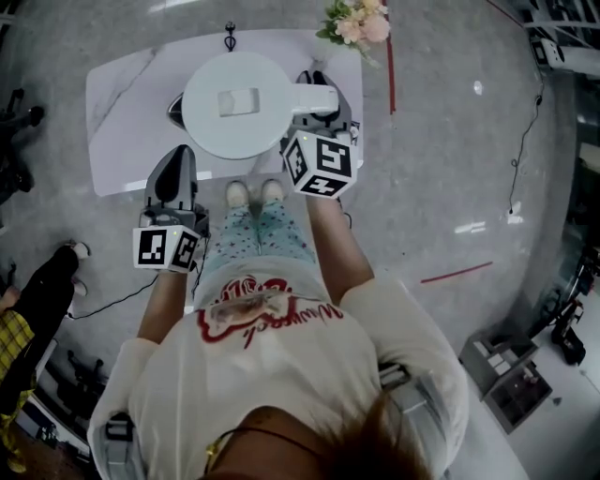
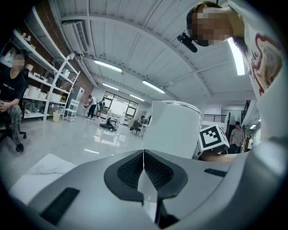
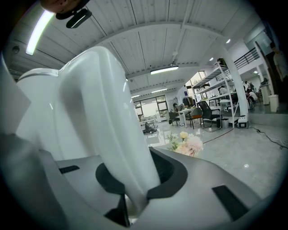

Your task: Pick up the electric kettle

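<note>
The white electric kettle [image 1: 247,103] shows from above as a round lid over the white marble table [image 1: 122,94]. Its handle [image 1: 314,98] sticks out to the right. My right gripper [image 1: 321,101] is shut on that handle. In the right gripper view the broad white handle [image 3: 103,117] fills the space between the jaws of the right gripper [image 3: 130,173]. My left gripper [image 1: 180,157] hangs at the table's near edge, left of the kettle and apart from it. Its black pads [image 2: 130,170] meet with nothing between them, and the kettle [image 2: 173,130] stands ahead to the right.
A bunch of pink flowers [image 1: 356,23] stands at the table's far right corner. Red tape lines [image 1: 391,66] and a cable [image 1: 525,131] cross the grey floor. A seated person [image 2: 11,99] and shelves [image 2: 49,85] are off to the left. The person's feet [image 1: 253,194] stand at the table's edge.
</note>
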A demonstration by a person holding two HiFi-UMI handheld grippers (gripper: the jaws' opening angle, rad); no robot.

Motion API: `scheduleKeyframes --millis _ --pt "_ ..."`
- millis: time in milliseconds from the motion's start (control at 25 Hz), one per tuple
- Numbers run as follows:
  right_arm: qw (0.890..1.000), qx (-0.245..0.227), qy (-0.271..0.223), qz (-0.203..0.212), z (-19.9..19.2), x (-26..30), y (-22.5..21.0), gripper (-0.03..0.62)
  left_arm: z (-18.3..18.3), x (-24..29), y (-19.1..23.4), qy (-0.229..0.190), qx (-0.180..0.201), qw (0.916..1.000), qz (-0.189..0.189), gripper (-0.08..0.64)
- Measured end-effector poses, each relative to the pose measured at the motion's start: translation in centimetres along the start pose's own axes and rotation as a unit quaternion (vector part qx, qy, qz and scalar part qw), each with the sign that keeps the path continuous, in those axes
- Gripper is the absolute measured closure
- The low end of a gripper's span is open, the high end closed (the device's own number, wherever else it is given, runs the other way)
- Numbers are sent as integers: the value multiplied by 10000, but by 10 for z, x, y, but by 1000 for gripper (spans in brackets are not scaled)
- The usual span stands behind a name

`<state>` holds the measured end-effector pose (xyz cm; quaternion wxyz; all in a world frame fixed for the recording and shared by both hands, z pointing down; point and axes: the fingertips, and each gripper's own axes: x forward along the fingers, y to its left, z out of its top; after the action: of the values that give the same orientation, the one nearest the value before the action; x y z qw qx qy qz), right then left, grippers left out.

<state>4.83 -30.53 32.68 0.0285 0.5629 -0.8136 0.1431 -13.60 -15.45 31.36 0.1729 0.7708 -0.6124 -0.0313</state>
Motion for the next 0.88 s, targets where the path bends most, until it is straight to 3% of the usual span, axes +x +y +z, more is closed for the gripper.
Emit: scheduleKeyframes --millis 680,880 --pt "9998 -46 -165 76 60 -44 10 526 55 -15 -37 -394 207 9990 -65 547" --pt "9997 -109 -172 105 66 -51 7 526 58 -17 -53 -431 504 9978 -82 546"
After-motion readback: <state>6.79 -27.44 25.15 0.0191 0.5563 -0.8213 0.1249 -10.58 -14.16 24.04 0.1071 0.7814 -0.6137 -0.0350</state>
